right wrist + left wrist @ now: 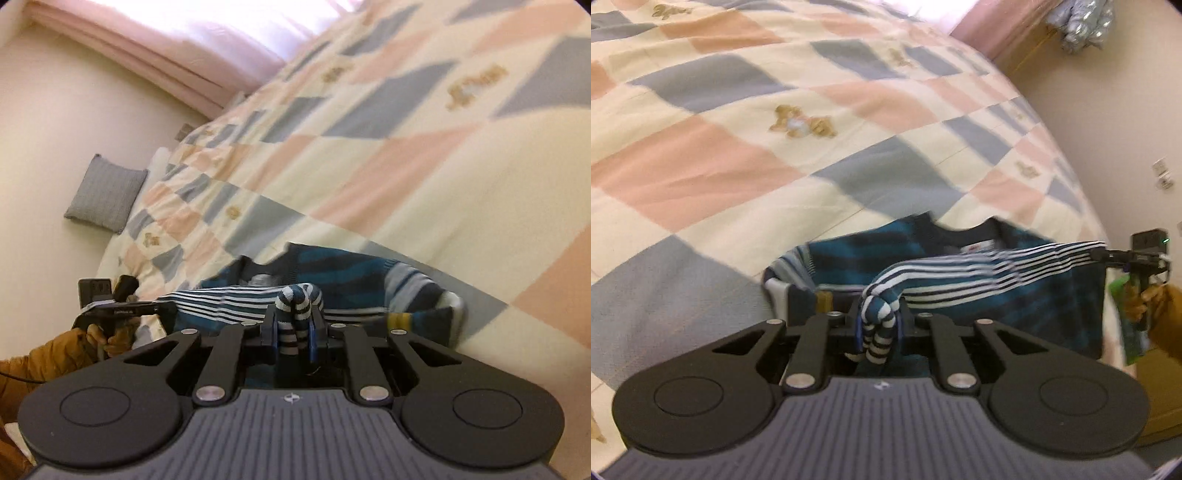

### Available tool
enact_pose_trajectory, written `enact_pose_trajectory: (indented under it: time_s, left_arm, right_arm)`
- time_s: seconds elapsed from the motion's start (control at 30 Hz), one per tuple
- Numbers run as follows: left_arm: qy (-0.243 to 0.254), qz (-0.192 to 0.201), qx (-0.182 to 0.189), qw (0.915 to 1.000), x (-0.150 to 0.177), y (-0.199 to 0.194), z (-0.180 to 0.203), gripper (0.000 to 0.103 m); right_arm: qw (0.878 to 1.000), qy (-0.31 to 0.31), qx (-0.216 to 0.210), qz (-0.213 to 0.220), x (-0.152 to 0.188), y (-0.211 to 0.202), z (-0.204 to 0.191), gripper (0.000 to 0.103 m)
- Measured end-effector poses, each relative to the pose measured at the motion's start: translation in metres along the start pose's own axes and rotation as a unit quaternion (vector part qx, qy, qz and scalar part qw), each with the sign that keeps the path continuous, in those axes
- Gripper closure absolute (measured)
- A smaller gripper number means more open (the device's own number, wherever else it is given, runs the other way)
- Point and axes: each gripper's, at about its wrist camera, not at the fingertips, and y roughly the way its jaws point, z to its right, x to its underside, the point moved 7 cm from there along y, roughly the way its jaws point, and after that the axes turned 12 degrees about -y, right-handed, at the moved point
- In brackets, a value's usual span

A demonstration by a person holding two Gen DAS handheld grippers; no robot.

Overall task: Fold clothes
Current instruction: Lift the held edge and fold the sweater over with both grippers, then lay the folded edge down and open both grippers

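Observation:
A blue, navy and white striped sweater [990, 273] hangs stretched between both grippers above the bed. My left gripper [879, 325] is shut on one bunched striped edge of it. My right gripper [293, 325] is shut on the other bunched edge of the sweater [332, 269]. Each view shows the other gripper at the far end of the taut striped hem: the right one [1108, 254] in the left wrist view, the left one [155, 308] in the right wrist view. The sweater's navy neckline [964, 229] faces up and its body hangs below the hem.
A checked quilt [775, 155] in cream, pink and grey-blue with bear motifs covers the bed under the sweater. A grey cushion [105, 194] leans on the wall by the bed. Pink curtains [166, 40] hang at the far end.

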Motion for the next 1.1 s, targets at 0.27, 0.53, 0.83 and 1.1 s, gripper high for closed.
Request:
enact_pose_trajectory:
  time_s: [0.27, 0.53, 0.83, 1.1]
  left_arm:
    - [-0.068, -0.016, -0.048, 0.9964, -0.035, 0.047, -0.044, 0.089]
    - [-0.07, 0.013, -0.08, 0.9943, -0.037, 0.038, -0.047, 0.076]
    - [-0.073, 0.068, -0.09, 0.9909, -0.027, 0.022, -0.043, 0.071]
    - [-0.03, 0.107, -0.073, 0.9911, -0.035, 0.037, -0.029, 0.089]
  right_arm:
    - [0.99, 0.12, 0.066, 0.038, -0.013, 0.0, 0.06, 0.089]
    - [0.984, 0.087, 0.154, 0.008, -0.015, 0.016, 0.061, 0.069]
    - [0.935, -0.159, 0.316, 0.006, -0.015, 0.02, -0.013, 0.04]
    - [0.95, -0.087, 0.3, 0.026, -0.002, 0.025, 0.007, 0.092]
